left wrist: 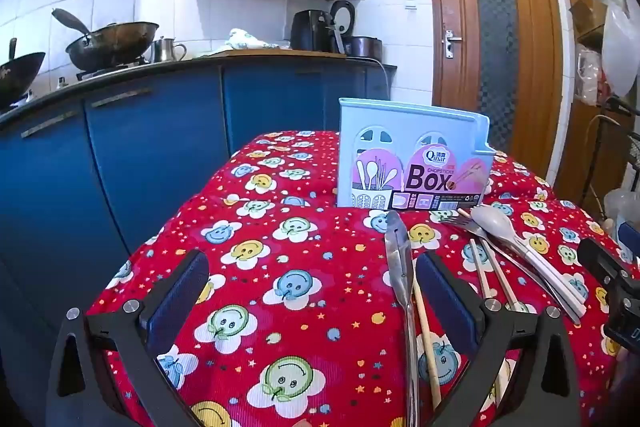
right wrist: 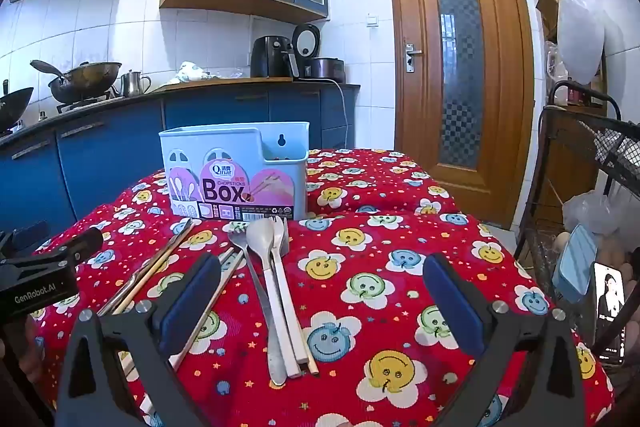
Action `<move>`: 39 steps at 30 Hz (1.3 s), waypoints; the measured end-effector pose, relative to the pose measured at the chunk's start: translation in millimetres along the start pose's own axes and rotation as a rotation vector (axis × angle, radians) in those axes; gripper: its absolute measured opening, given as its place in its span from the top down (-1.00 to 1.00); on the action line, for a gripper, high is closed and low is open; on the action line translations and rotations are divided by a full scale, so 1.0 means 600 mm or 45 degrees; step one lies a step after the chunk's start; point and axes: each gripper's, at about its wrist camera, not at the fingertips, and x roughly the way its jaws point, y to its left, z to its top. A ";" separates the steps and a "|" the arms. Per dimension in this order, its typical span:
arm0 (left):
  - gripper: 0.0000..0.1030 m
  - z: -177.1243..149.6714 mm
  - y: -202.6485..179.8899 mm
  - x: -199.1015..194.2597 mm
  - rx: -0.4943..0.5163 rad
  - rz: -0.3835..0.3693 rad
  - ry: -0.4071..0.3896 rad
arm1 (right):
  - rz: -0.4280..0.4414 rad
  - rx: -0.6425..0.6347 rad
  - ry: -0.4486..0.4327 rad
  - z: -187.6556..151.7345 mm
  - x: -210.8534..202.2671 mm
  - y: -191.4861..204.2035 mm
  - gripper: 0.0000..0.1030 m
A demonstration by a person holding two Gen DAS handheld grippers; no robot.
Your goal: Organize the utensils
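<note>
Two handheld grippers hover over a table covered in a red cloth (right wrist: 360,307) printed with smiling flowers. Both are released, jaws spread wide, with nothing between the pads.

The utensils lie loose on the cloth in front of a pale blue chopstick box (right wrist: 236,171), which stands upright at the far side, at twelve o'clock from both grippers. Its pink label faces the cameras and its open top appears empty from here.

In the right wrist view, the right gripper (right wrist: 320,291) points straight at a tight bundle: a metal fork (right wrist: 250,267), a pale spoon (right wrist: 266,267) and a second pale utensil (right wrist: 285,291) beside it. Their heads point toward the box at twelve o'clock and their handles run back toward six, almost in line with the gripper. They sit just left of centre between its fingers. A pair of wooden chopsticks (right wrist: 216,291) lies at ten o'clock, partly behind the left finger.

In the left wrist view, the left gripper (left wrist: 312,291) has metal tongs (left wrist: 400,267) and one chopstick (left wrist: 426,339) at two o'clock, just inside its right finger, also lengthwise toward the box.

The right hand seems nearer the bundle; the left, the tongs.
</note>
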 end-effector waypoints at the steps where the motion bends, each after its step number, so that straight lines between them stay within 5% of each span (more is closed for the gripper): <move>1: -0.99 0.000 0.001 0.000 -0.001 0.001 0.001 | 0.000 0.000 0.002 0.000 0.000 0.000 -1.00; 39: -0.99 0.000 0.000 0.000 0.006 0.002 0.003 | 0.001 0.002 0.001 -0.001 0.000 0.001 -1.00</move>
